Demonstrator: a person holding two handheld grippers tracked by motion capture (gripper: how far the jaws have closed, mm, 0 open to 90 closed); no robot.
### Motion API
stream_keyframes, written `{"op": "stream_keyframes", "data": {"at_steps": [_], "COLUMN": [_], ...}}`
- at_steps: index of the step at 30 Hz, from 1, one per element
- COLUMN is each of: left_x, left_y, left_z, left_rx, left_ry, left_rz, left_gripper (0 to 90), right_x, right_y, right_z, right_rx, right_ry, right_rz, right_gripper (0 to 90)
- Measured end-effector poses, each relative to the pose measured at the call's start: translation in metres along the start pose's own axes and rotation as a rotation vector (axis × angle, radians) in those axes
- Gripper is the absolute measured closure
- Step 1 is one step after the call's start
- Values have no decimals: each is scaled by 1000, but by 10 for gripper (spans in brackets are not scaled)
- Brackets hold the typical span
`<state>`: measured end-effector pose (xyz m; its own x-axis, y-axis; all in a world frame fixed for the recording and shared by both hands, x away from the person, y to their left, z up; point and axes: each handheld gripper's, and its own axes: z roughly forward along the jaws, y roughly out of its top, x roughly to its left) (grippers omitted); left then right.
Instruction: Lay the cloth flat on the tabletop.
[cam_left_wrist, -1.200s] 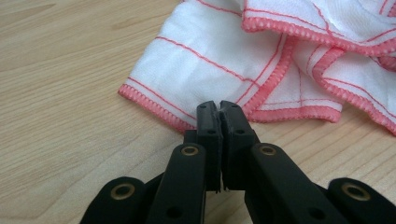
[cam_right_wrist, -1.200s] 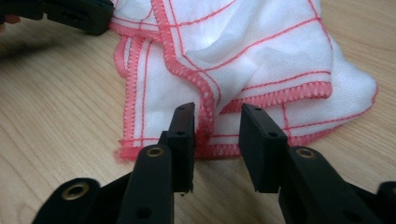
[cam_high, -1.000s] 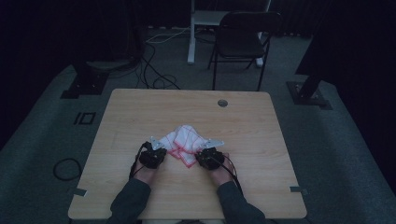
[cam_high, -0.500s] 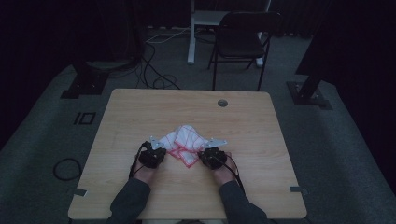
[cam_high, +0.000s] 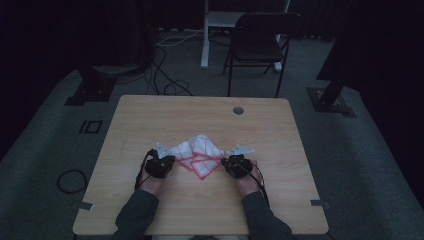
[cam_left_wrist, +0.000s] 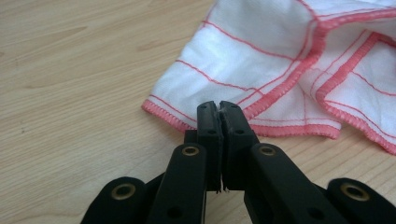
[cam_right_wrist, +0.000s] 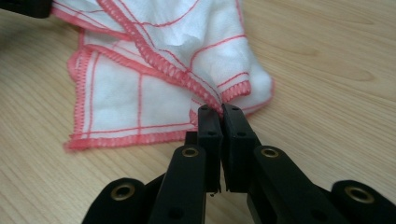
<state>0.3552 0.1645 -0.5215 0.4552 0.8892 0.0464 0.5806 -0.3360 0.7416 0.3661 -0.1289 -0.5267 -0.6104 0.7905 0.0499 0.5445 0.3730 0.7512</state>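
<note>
**Both claws pinch the checked cloth**

A crumpled white cotton cloth with red stitched grid lines and red hem (cam_high: 199, 154) lies near the middle of the pale wooden worktop (cam_high: 150, 120), slightly toward the person's edge. The left claw (cam_left_wrist: 219, 108), at the cloth's 8 o'clock, is clenched on its red hem. The right claw (cam_right_wrist: 219, 110), at the cloth's 4 o'clock, is clenched on a bunched fold of hem. A dark folding chair (cam_high: 260, 42) stands at 12 o'clock beyond the worktop.
</note>
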Motion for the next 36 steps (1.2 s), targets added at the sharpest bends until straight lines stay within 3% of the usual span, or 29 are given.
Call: {"op": "stream_keyframes", "data": {"at_steps": [19, 36], "left_x": [11, 18], "left_y": [3, 19], "left_z": [-16, -10], "left_rx": [-50, -66], "left_ry": [34, 60], "left_rz": [-15, -3], "left_gripper": [889, 889], "right_x": [-26, -37], "right_y": [4, 17], "right_z": [-23, -18], "right_rx": [-32, -37], "right_ry": [-59, -73], "right_rz": [19, 3], "right_gripper": [879, 877]}}
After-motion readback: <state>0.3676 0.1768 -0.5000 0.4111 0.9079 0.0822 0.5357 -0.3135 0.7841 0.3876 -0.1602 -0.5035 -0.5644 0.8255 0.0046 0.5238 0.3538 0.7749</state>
